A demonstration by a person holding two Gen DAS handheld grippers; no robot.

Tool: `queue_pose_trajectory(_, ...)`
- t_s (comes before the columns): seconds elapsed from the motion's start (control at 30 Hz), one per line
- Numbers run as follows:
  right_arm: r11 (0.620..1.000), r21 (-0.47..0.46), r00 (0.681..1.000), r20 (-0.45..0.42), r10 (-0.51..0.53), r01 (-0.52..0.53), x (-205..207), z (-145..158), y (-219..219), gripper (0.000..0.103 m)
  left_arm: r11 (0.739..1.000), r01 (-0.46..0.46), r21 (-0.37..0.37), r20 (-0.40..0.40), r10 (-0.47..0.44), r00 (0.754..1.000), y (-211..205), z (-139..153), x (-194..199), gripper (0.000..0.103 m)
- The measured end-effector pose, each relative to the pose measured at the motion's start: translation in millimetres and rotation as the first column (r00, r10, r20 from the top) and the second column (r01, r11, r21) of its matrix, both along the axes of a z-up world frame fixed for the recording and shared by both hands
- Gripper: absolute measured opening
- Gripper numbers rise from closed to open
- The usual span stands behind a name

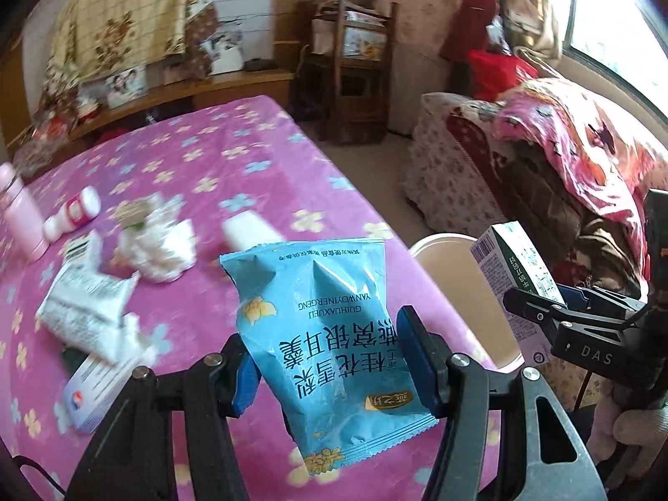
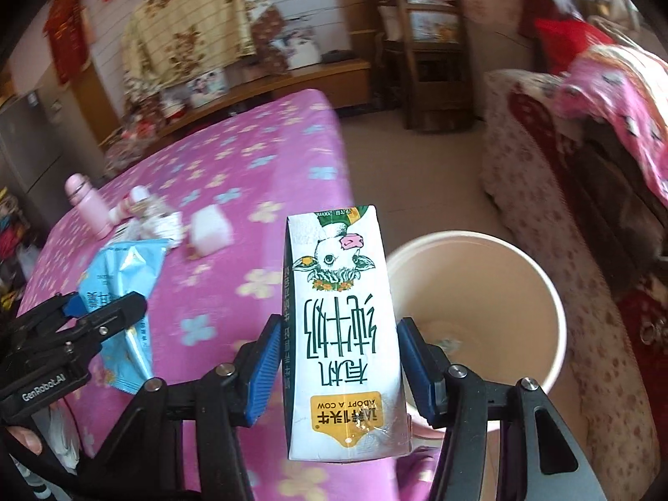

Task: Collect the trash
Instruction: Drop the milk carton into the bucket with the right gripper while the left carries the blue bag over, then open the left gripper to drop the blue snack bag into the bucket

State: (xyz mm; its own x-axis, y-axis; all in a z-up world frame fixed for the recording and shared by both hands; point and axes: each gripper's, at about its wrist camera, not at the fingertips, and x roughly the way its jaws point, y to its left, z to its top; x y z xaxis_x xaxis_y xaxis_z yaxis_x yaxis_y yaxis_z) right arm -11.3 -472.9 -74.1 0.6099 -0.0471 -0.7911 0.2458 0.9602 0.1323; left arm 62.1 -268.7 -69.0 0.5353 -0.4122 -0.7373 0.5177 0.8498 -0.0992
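Observation:
My left gripper [image 1: 330, 361] is shut on a light blue snack packet [image 1: 313, 292], held above the near edge of the pink flowered table [image 1: 217, 158]. My right gripper [image 2: 342, 365] is shut on a white milk carton [image 2: 342, 292] with a cow picture, upside down, beside a round pale bin [image 2: 555, 304] on the floor off the table's right side. The left wrist view shows the right gripper [image 1: 538, 304] with the carton [image 1: 513, 267] past the bin [image 1: 438, 240]. The right wrist view shows the left gripper [image 2: 104, 309] with the packet [image 2: 121, 275] over the table.
On the table lie crumpled tissue [image 1: 156, 246], a white wrapper [image 1: 83, 304], a small yoghurt bottle [image 1: 73, 213], a pink bottle [image 1: 23, 217], a white block [image 1: 246, 229] and a flat box [image 1: 92, 392]. A blanket-covered sofa [image 2: 542, 175] stands right of the bin; a wooden chair [image 1: 355, 71] behind.

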Motion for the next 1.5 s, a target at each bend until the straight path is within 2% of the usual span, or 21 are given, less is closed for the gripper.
queue_pose_trajectory(0.33, 0.988, 0.021, 0.986, -0.076, -0.148, 0.15, -8, -35, -68, 0.058, 0.996, 0.084, -0.005, -0.029, -0.084, 0.996, -59, -14, 5, 0.062)
queue_pose_trajectory(0.67, 0.971, 0.037, 0.965, -0.121, -0.232, 0.238, -11, -65, -97, 0.058, 0.989, 0.145, -0.038, -0.084, -0.148, 0.985, -95, -31, 12, 0.063)
queue_pose_trajectory(0.83, 0.954, 0.066, 0.951, -0.119, -0.285, 0.294, -15, -70, -112, 0.06, 0.984, 0.162, -0.075, -0.116, -0.17, 0.979, -103, -35, 15, 0.069)
queue_pose_trajectory(0.9, 0.947, 0.094, 0.948, -0.118, -0.295, 0.307, -18, -70, -116, 0.071, 0.983, 0.166, -0.076, -0.119, -0.174, 0.978, -103, -35, 14, 0.072)
queue_pose_trajectory(1.13, 0.953, 0.082, 0.954, -0.101, -0.283, 0.292, -17, -64, -109, 0.071, 0.985, 0.154, -0.075, -0.115, -0.162, 0.98, -97, -31, 14, 0.073)
queue_pose_trajectory(1.3, 0.954, 0.07, 0.954, -0.087, -0.287, 0.293, -18, -60, -106, 0.071, 0.983, 0.152, -0.105, -0.118, -0.164, 0.979, -94, -29, 15, 0.08)
queue_pose_trajectory(1.4, 0.947, 0.081, 0.949, -0.078, -0.306, 0.312, -21, -58, -111, 0.071, 0.984, 0.154, -0.094, -0.118, -0.164, 0.979, -94, -28, 14, 0.081)
queue_pose_trajectory(1.5, 0.944, 0.095, 0.947, -0.085, -0.31, 0.317, -22, -60, -113, 0.071, 0.991, 0.126, -0.051, -0.113, -0.131, 0.985, -89, -29, 11, 0.08)
